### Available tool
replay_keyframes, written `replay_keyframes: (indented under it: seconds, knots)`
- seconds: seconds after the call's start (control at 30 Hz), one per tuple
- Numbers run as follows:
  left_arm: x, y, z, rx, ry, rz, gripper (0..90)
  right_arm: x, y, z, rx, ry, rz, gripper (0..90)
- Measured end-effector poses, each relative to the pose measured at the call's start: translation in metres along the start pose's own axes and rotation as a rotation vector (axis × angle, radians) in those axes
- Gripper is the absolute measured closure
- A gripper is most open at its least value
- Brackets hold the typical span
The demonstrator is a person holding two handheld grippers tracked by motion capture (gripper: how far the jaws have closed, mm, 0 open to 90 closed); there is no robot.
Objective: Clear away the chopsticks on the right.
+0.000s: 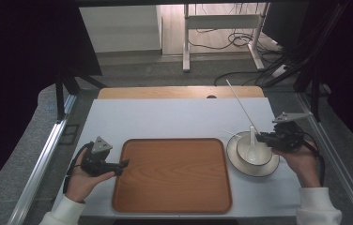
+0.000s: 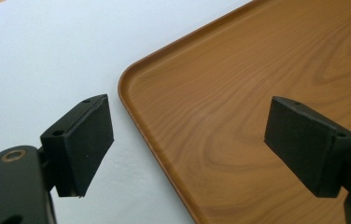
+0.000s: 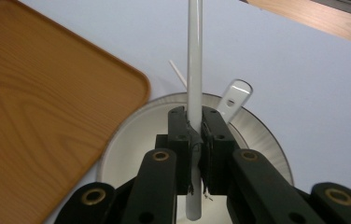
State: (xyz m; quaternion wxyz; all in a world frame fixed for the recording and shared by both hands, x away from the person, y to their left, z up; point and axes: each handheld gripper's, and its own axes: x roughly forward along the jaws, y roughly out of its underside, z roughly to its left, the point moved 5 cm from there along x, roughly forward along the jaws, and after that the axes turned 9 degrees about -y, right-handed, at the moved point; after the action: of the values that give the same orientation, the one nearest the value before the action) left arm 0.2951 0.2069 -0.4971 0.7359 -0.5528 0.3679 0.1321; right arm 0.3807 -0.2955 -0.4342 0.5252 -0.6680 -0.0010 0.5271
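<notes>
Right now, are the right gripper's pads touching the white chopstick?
Touching. In the right gripper view the right gripper has both pads pressed flat against the white chopstick, which runs up between them with no gap on either side.

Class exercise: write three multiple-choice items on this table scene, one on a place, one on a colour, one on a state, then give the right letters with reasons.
1. Where does the round white plate lie?
A. on the tray
B. right of the tray
C. left of the tray

2. What colour is the rectangular wood-grain tray?
A. brown
B. blue
C. black

3. How do the right tongs stand?
A. wide open, nothing between them
B. shut on the tray's rim
C. shut on the thin white chopstick

Answers: 1 B, the plate sits on the white table past the tray's right edge. 2 A, its surface shows brown grain. 3 C, in the right gripper view both pads press the chopstick.
</notes>
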Motion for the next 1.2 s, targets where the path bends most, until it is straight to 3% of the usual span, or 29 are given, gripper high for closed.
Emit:
replay_keyframes:
  seconds: [0.17, 0.6, 0.9, 1.2]
  knots:
    - [0.0, 0.0, 0.0, 0.0, 0.001, 0.001, 15.0, 0.006, -0.008, 0.013, 0.013, -0.042, -0.001, 83.9]
    - [0.0, 0.0, 0.0, -0.003, 0.003, -0.003, 14.9, 0.024, -0.032, 0.063, -0.116, -0.104, 0.035, 83.8]
    - [-0.001, 0.001, 0.0, -0.003, 0.006, -0.006, 14.9, 0.04, -0.017, 0.092, -0.128, -0.139, 0.088, 83.8]
    - [-0.001, 0.0, -0.001, 0.003, 0.01, -0.008, 14.9, 0.057, -0.007, 0.105, -0.143, -0.15, 0.154, 83.7]
